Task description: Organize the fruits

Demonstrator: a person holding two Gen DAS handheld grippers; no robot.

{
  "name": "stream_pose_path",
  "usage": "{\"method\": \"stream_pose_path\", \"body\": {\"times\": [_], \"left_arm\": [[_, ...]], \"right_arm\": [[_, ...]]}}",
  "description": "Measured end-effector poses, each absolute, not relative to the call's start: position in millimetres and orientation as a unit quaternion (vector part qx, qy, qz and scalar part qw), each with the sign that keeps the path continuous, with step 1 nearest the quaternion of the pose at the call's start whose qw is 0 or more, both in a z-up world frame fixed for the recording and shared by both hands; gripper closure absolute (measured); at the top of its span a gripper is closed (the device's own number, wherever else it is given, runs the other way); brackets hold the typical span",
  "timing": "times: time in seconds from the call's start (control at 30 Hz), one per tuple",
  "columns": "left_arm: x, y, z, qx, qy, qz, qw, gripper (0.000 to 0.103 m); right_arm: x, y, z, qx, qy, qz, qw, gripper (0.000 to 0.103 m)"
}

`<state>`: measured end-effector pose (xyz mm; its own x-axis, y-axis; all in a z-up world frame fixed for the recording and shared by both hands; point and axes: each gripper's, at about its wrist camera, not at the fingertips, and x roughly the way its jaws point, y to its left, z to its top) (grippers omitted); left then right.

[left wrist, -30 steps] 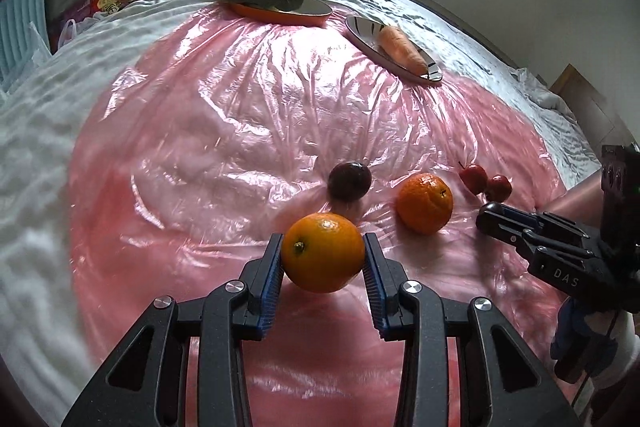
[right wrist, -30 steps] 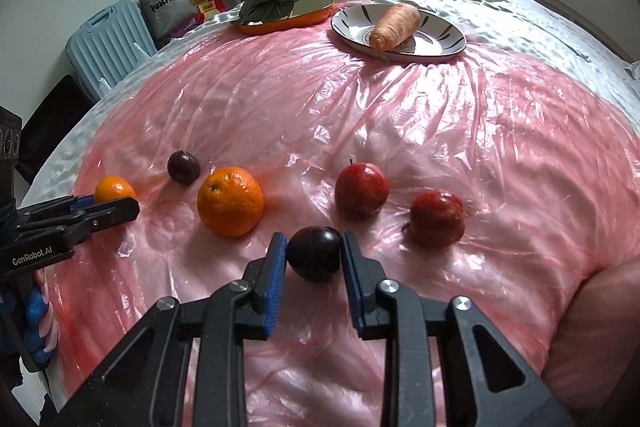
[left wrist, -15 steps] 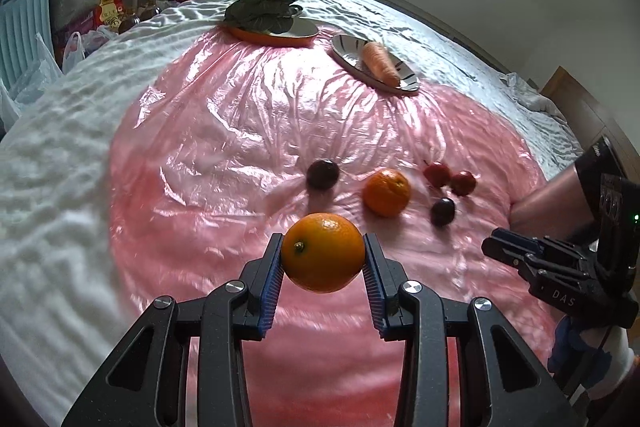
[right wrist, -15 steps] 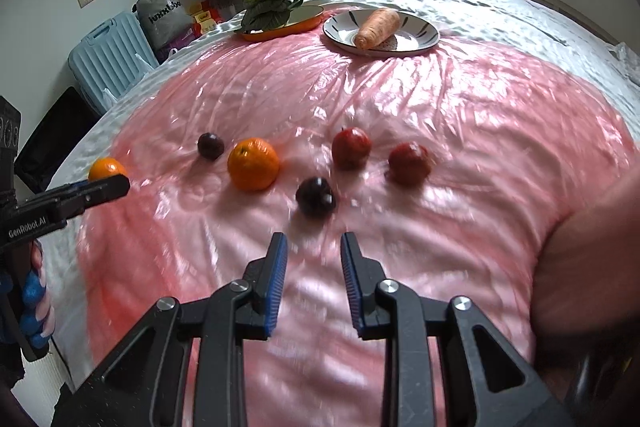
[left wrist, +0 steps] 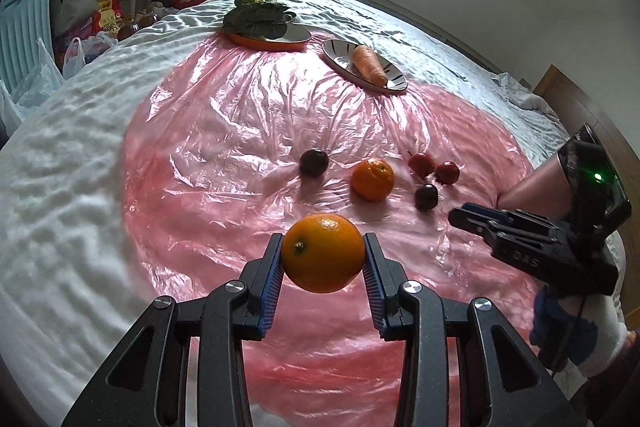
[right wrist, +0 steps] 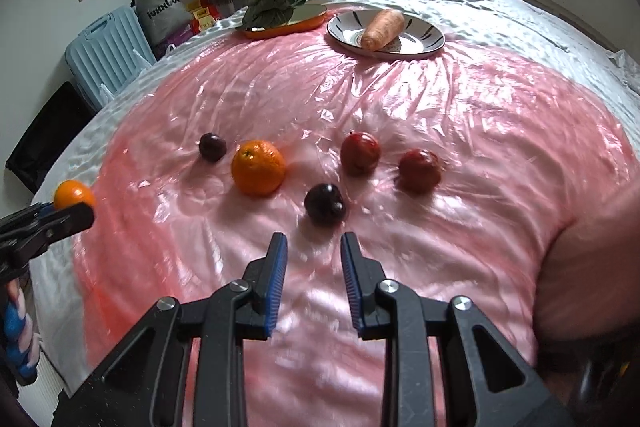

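Left gripper [left wrist: 323, 254]: clamped on an orange [left wrist: 323, 253], blue pads pressing both sides, the fruit held clear above the pink plastic sheet [left wrist: 240, 131]; in the right wrist view it shows at the far left edge.
Right gripper [right wrist: 313, 247]: jaws parted with nothing between them, hovering low over the sheet just short of a dark plum [right wrist: 324, 205].
Second orange [right wrist: 258, 168]: resting on the sheet, left of the near plum.
Second dark plum [right wrist: 212, 147]: on the sheet just left of that orange, slightly farther back.
Red apples: one [right wrist: 360, 153] with its stem up and another [right wrist: 419, 171] to its right, close together but apart, beyond the near plum.
Fruit cluster: all five loose pieces lie near one another in the middle of the sheet.
Striped plate [right wrist: 424, 39]: at the far edge of the sheet, holding a carrot [right wrist: 383, 29].
Orange tray [right wrist: 308, 21]: left of the plate, carrying leafy greens [right wrist: 272, 9].
Bed [left wrist: 60, 131]: white rippled cover under the sheet.
Background: light blue suitcase [right wrist: 108, 55] against the wall.
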<state>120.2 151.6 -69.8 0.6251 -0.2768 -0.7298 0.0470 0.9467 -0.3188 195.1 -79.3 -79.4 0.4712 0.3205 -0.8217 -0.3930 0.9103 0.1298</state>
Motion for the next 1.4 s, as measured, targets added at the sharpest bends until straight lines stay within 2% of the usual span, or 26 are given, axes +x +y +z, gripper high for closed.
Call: {"method": "stream_pose_path", "body": {"times": [0.83,1.4], "left_arm": [[122,160,-74,-0.154,0.418,-0.100,0.890,0.070],[113,157,-73,-0.159,0.418,-0.099,0.889,0.070]], "right_arm": [[240,-44,-111,-0.112,0.498,0.186,0.840,0.066],[238,-67,-102,-0.054,0.482,0.194,0.853,0.066]]}}
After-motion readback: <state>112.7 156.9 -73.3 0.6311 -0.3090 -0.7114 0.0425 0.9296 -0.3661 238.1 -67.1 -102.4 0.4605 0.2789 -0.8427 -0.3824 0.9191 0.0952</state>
